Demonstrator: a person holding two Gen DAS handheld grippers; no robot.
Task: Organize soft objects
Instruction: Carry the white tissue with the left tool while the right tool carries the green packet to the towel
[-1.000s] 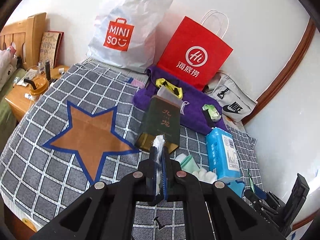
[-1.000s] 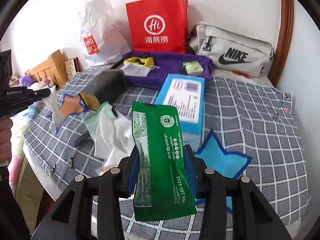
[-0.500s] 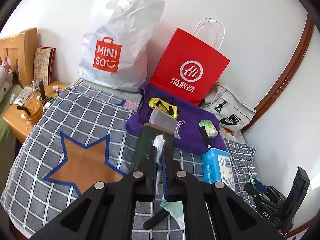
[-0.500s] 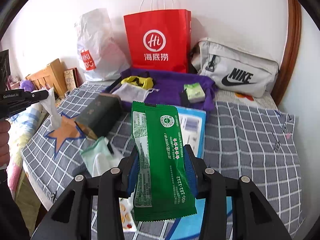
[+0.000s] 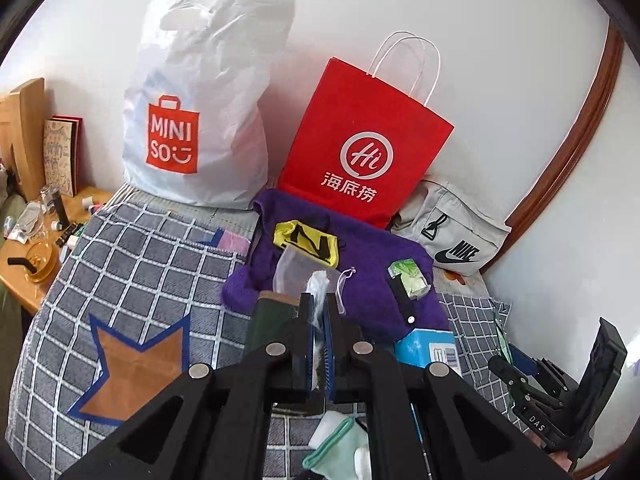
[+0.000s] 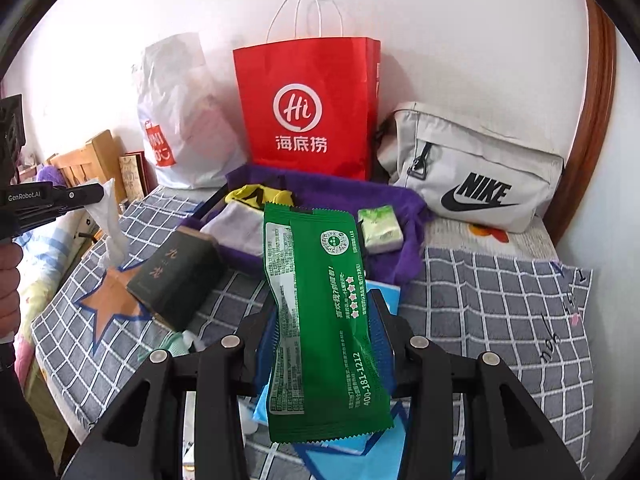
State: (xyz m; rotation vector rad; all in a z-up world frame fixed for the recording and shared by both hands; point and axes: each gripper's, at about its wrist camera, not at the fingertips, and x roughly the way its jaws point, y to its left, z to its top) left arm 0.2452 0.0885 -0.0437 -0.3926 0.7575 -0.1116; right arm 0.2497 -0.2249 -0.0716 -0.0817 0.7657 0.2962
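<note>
My left gripper (image 5: pixel 318 308) is shut on a crumpled white tissue (image 5: pixel 319 286), which hangs from it over the orange star patch in the right wrist view (image 6: pixel 108 220). My right gripper (image 6: pixel 326 312) is shut on a green wet-wipe packet (image 6: pixel 320 320), held upright above the bed. A purple cloth (image 6: pixel 352 196) lies at the back with a yellow sock (image 6: pixel 256 196), a white mesh pouch (image 5: pixel 296 270) and a small green tissue pack (image 6: pixel 380 230) on it. A blue tissue pack (image 5: pixel 428 348) and a dark green box (image 6: pixel 176 276) lie below the grippers.
A red paper bag (image 6: pixel 312 108), a white plastic bag (image 5: pixel 200 96) and a grey Nike bag (image 6: pixel 472 168) stand against the wall. The checked blanket (image 6: pixel 500 304) covers the bed. A wooden bedside table (image 5: pixel 36 256) with small items is at the left. A hand (image 6: pixel 8 280) holds the left gripper.
Both grippers have risen and moved toward the wall with their loads. The bags and purple cloth look nearer; the box, blue pack and loose tissues have slid lower in view.
</note>
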